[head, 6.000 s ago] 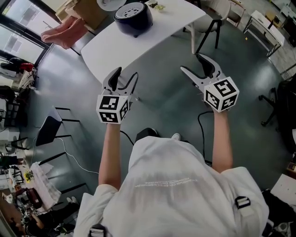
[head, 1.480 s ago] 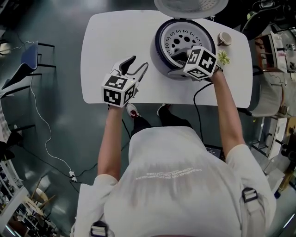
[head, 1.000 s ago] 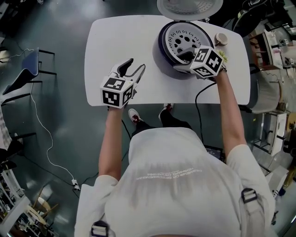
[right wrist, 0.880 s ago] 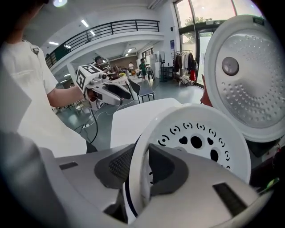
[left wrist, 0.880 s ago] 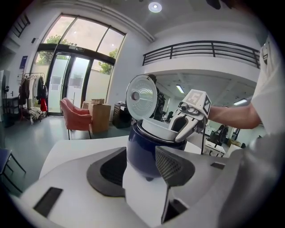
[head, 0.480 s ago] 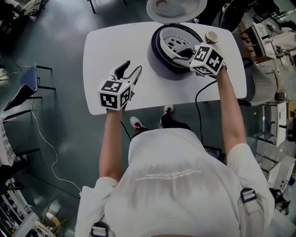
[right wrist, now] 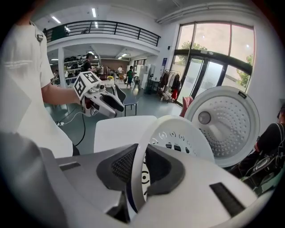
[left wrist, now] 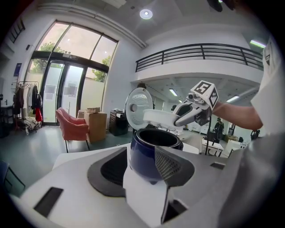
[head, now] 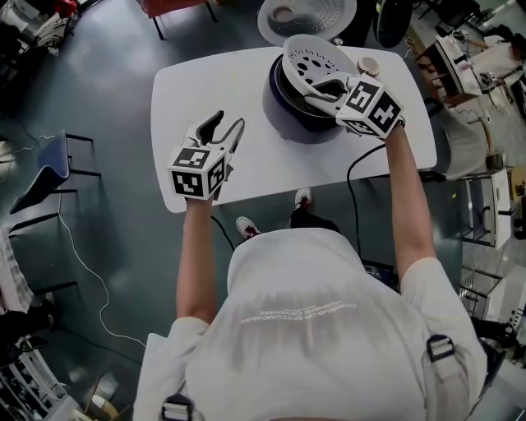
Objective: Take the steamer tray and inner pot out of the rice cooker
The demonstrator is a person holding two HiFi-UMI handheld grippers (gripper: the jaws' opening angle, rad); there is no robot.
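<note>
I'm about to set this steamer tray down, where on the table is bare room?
Widest bare patch: left half of the table, between its left edge and the rice cooker, though the left gripper hovers there. A smaller patch at the right end, past the small cup. Crowded around the cooker and open lid.

White short-sleeved T-shirt (head: 304, 329), faint back print, black buckled straps (head: 433, 349), black-and-white marker cubes (head: 197, 174)

1 rice cooker (head: 289, 115), 1 steamer tray (head: 311, 59) and 2 tongs (head: 228, 125) (head: 316, 90).
</note>
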